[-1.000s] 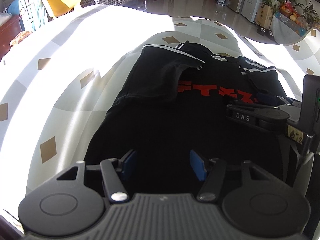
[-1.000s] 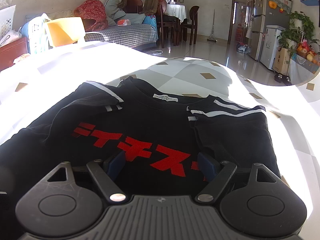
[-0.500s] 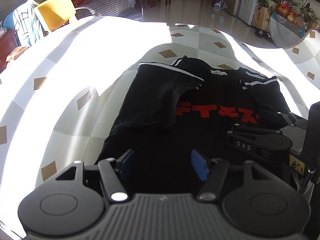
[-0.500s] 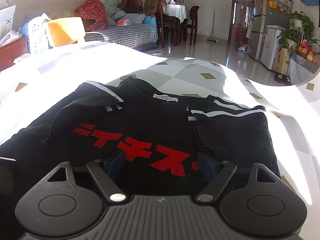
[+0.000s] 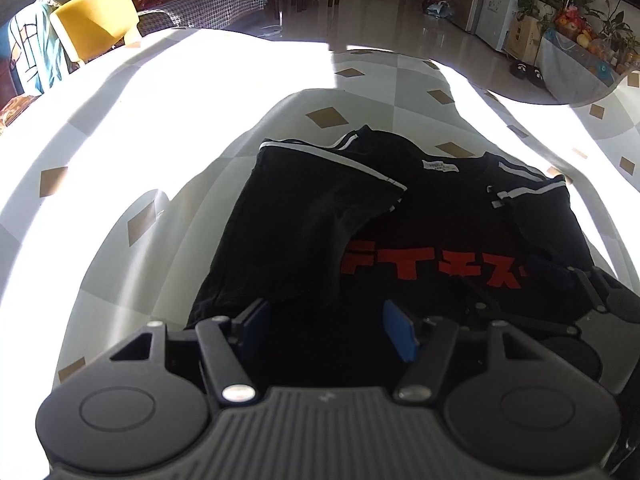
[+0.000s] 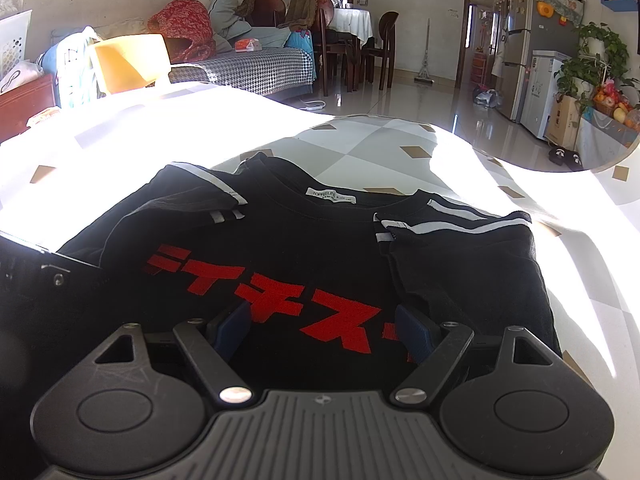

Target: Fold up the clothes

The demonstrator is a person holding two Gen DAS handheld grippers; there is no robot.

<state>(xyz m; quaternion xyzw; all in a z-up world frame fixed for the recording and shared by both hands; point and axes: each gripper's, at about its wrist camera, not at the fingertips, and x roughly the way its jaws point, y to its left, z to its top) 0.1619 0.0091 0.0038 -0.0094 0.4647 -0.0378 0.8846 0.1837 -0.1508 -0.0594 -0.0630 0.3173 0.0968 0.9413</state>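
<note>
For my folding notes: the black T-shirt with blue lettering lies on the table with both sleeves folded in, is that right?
Not quite: the lettering on the black T-shirt is red, not blue, as the right wrist view shows. Both sleeves are indeed folded in, and it lies on the table.

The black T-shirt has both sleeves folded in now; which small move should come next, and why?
Probably lower the left gripper to the near hem of the black T-shirt and grip it. Both sleeves already lie folded over the body, both grippers look open and empty above the cloth, so the bottom-to-collar fold seems to be what remains.
</note>
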